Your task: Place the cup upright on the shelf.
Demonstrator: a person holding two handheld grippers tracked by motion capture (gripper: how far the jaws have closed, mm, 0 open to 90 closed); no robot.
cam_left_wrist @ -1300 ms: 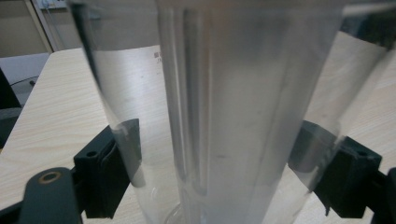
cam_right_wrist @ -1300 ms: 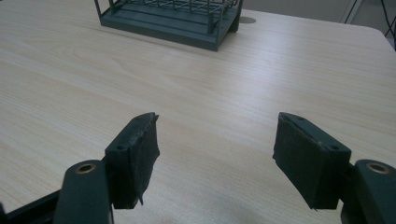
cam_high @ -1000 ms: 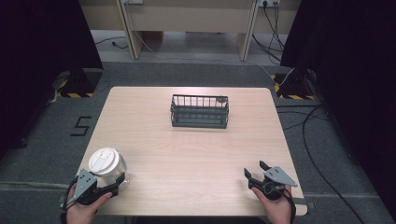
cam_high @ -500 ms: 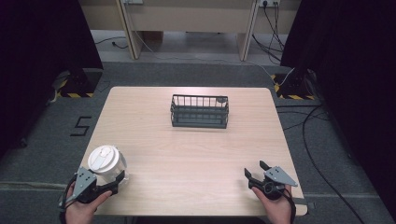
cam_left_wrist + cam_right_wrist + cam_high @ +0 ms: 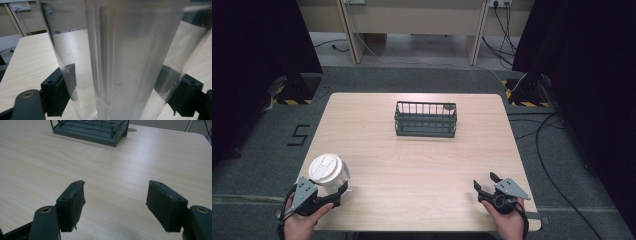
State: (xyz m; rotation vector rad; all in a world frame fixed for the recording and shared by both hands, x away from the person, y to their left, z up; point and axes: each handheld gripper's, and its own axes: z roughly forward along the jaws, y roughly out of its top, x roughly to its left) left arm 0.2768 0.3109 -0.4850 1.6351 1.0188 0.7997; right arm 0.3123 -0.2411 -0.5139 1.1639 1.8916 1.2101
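Clear plastic cup [image 5: 329, 172] with a white lid stands upright near the table's [image 5: 412, 165] front left corner, pinched between the jaws of the left gripper [image 5: 332, 192]. Toward the rear edge, mid-table, sits a dark wire basket [image 5: 426, 119]. Near the front right corner the right gripper [image 5: 484, 184] rests with jaws spread, holding nothing.

A dark wire basket [image 5: 426, 119] is seen on the far middle of a pale wooden table [image 5: 422, 165], in the centre of the frame. A "5" marking [image 5: 300, 135] is painted on the grey floor at the left. Cables [image 5: 557, 165] are trailed across the floor at the right edge.
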